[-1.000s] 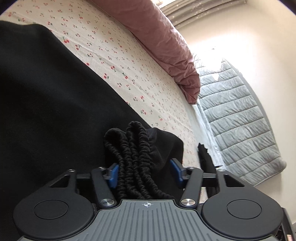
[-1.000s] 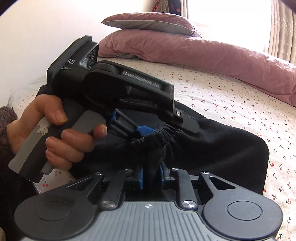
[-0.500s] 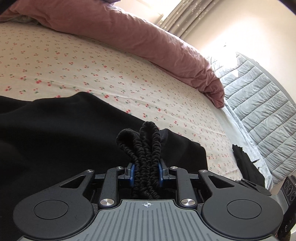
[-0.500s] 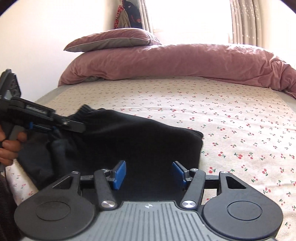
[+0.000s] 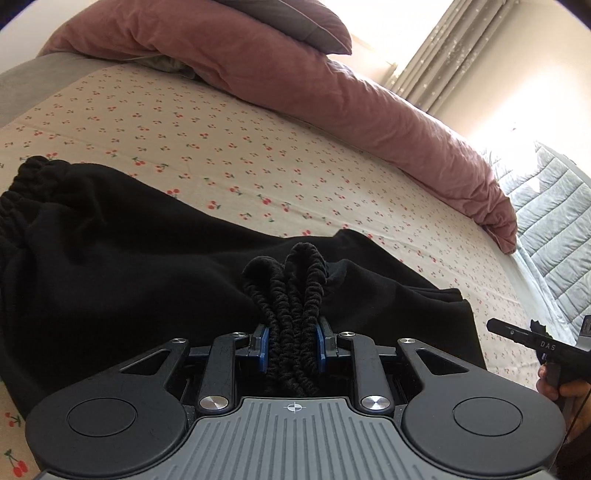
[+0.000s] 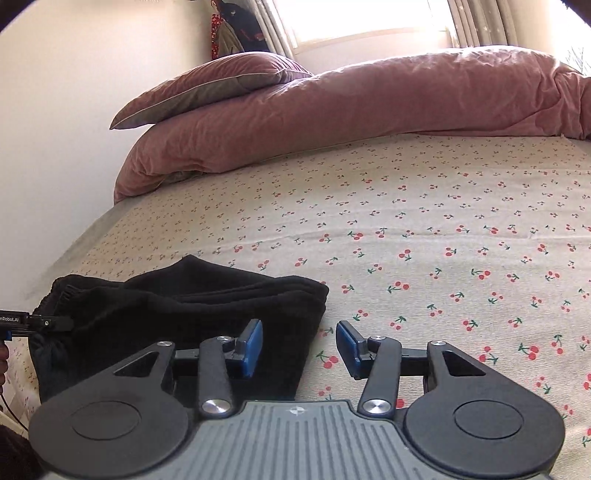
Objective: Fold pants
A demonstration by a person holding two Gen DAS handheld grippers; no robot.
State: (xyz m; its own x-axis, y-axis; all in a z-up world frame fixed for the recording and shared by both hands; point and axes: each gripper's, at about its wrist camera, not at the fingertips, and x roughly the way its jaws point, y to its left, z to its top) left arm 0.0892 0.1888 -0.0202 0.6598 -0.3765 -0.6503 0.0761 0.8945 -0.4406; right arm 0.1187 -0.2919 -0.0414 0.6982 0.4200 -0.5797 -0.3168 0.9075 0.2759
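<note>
Black pants (image 5: 122, 258) lie folded on the cherry-print bed sheet (image 5: 229, 155). My left gripper (image 5: 291, 349) is shut on their bunched elastic cuffs (image 5: 291, 295), which stick up between the blue pads. The pants also show in the right wrist view (image 6: 192, 306) as a folded stack at lower left. My right gripper (image 6: 299, 347) is open and empty, over the stack's right edge and the sheet. The left gripper (image 6: 44, 323) shows at the left edge of that view, on the pants. The right gripper (image 5: 532, 341) shows at the right edge of the left wrist view.
A long pink duvet roll (image 6: 369, 110) and a pink pillow (image 6: 207, 85) lie across the head of the bed. A wall (image 6: 55, 129) runs along the left. A grey quilted cover (image 5: 554, 214) lies beyond the bed's right edge. A window with curtains (image 6: 365, 18) is behind.
My left gripper shut on the bunched cuffs and moved them over the pants. My right gripper let go of the fabric, opened and pulled away to the right.
</note>
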